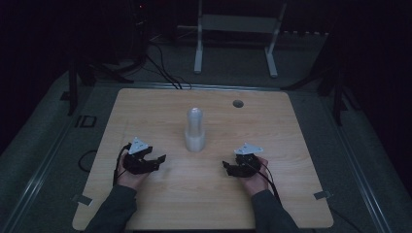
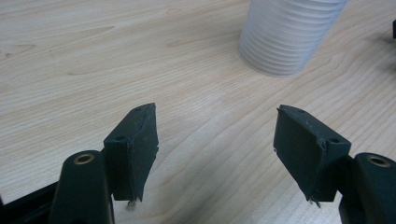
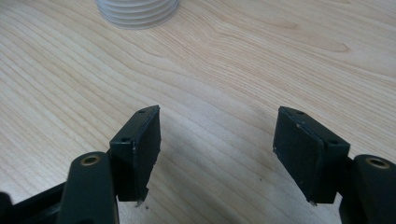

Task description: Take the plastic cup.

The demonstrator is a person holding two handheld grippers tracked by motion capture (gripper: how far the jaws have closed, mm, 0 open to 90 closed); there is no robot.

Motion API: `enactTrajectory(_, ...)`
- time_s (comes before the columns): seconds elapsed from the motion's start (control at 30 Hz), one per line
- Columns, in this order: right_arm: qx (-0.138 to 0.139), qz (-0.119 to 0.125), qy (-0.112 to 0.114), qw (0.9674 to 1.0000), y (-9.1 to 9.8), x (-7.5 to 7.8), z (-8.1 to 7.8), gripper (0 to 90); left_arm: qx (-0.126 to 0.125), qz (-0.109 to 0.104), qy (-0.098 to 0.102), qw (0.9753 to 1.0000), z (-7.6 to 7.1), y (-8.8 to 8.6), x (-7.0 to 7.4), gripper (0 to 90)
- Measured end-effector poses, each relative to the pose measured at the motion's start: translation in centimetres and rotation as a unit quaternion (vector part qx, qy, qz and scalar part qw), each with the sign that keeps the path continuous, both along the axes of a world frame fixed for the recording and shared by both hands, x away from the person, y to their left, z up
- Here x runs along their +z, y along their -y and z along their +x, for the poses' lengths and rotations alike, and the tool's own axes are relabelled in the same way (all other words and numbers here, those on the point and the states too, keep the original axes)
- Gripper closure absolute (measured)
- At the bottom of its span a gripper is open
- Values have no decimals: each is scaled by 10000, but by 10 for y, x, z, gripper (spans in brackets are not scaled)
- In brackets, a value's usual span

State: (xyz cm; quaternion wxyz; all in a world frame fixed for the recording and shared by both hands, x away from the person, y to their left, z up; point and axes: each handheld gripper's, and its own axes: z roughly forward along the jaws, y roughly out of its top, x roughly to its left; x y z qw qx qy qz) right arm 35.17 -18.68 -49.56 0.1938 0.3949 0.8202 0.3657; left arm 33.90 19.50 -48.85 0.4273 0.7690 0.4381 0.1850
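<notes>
Dead centre of the high view stands the stack of white cups (image 1: 195,130), upside down, ribbed rims layered at the base, on a pale wood-grain table (image 1: 145,111). Left gripper (image 1: 154,161) at lower left and right gripper (image 1: 230,167) at lower right flank it, both gaping, gripping nothing. Thin plastic, I'd say: light, slick, crushable. Pinch gently on the narrow upper section.

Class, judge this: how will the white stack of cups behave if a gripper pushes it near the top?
The stack of cups stands tall on a narrow base, so it would probably tip. Thin ribbed rims suggest it is light and may slide on the smooth table.
</notes>
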Motion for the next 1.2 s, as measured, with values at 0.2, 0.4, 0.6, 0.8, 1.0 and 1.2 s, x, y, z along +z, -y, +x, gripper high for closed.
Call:
enactTrajectory(0.2, 76, -45, 70, 9999, 0, 4, -2, 327, -61, -26, 45, 10000, -1, 3, 2, 307)
enactTrajectory(0.4, 225, -85, 152, 9996, -5, 9, -4, 348, -108, -72, 129, 9998, -2, 5, 6, 306)
enactTrajectory(0.6, 405, -82, 240, 9989, -12, 18, -3, 366, -135, -126, 263, 9995, -2, 5, 15, 304)
enactTrajectory(0.8, 564, -67, 270, 9980, -25, 23, 3, 366, -213, -172, 377, 9989, 2, 5, 26, 301)
enactTrajectory(1.0, 720, -115, 299, 9969, -40, 29, 9, 364, -366, -76, 456, 9983, 6, 13, 37, 294)
enactTrajectory(1.2, 845, -10, 346, 9958, -52, 35, 16, 364, -546, -24, 610, 9966, 13, 23, 53, 293)
